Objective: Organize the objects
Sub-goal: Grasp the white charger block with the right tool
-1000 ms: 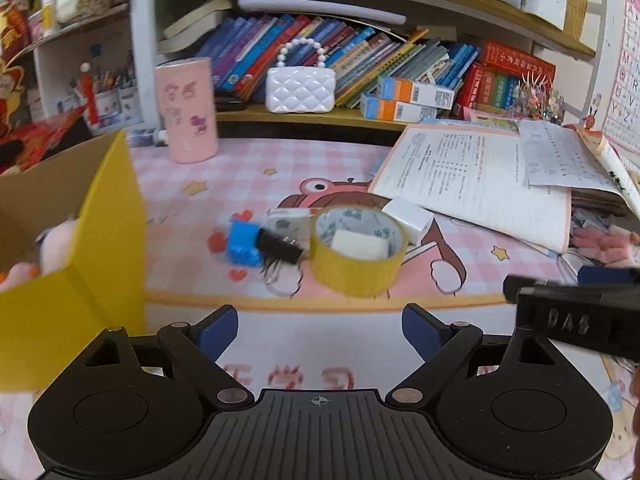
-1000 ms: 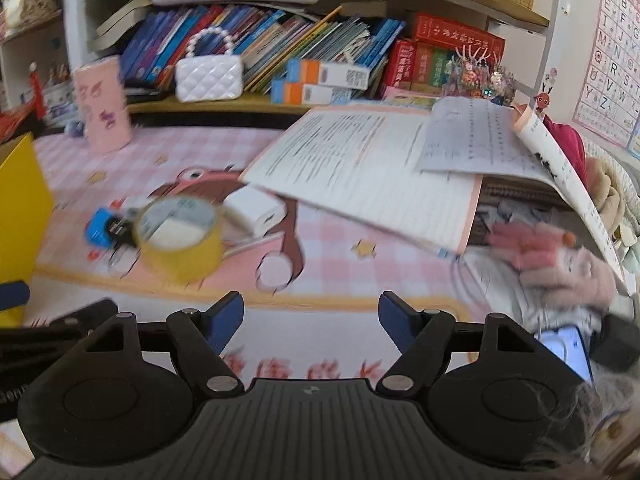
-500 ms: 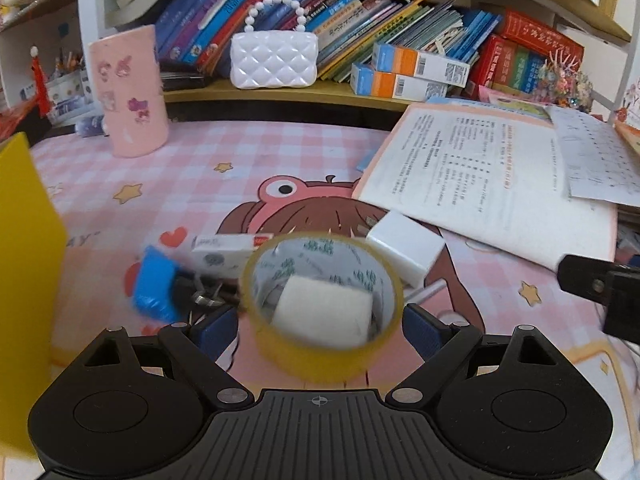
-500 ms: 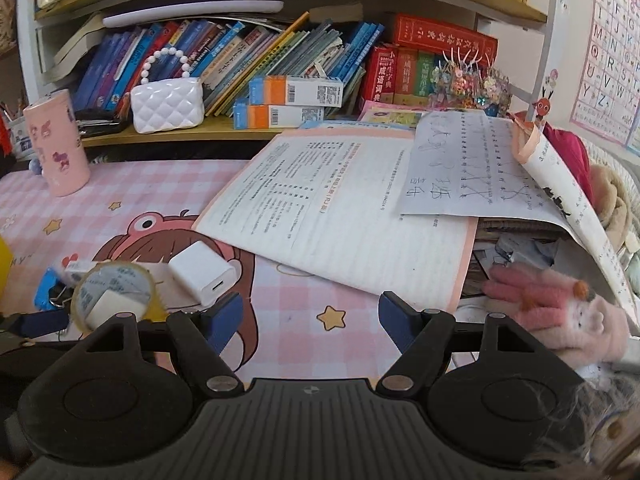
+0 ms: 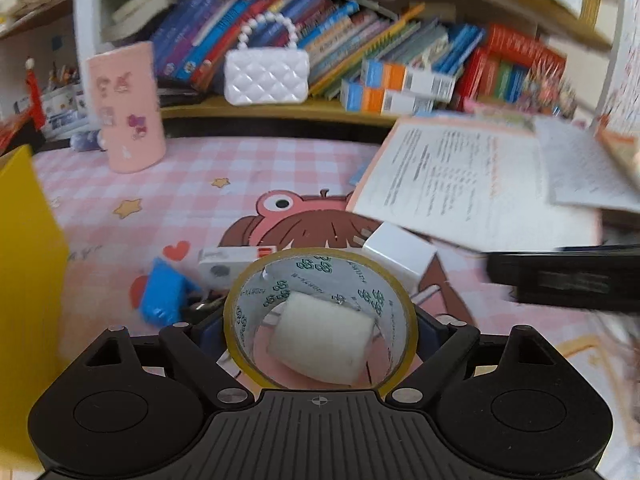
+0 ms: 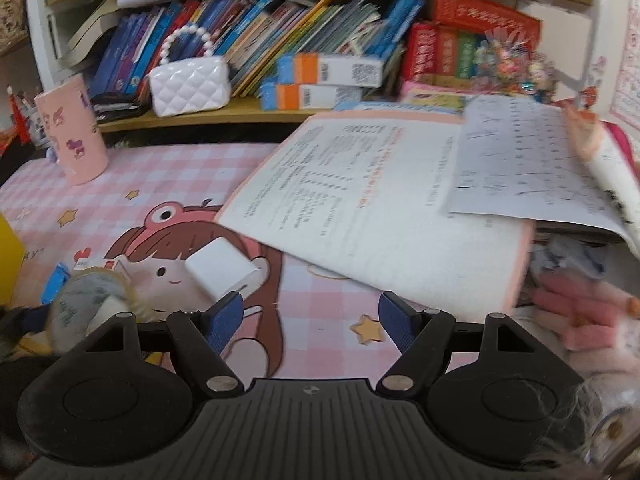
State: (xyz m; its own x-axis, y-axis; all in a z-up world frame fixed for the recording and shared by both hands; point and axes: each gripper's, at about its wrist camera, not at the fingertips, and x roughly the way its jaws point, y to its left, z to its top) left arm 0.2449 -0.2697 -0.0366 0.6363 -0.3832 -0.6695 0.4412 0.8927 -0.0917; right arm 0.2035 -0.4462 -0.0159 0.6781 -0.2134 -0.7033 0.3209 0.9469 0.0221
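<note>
A roll of yellow tape is seen standing on its edge on the pink checked surface, and every place below is given from this roll. The left gripper is set around it, one blue pad on each side. The jaws are spread wide, and it cannot be told whether the pads press on the roll. A pale, soft block is seen through the hole of the roll.

Just left of the roll a small blue object lies, blurred. Just behind the roll a small white box with a red mark is seen, and behind it to the right lies a white charger block. Further behind and to the right an open workbook is spread. Far behind and to the left a pink cup stands upright. On the shelf behind it a white quilted purse is placed before a row of books. To the far left a yellow box is seen at the frame's edge.

The right gripper hovers to the right of the roll, its jaws parted and nothing between them; the charger block lies just beyond its left pad. Pink plush gloves lie far to the right.
</note>
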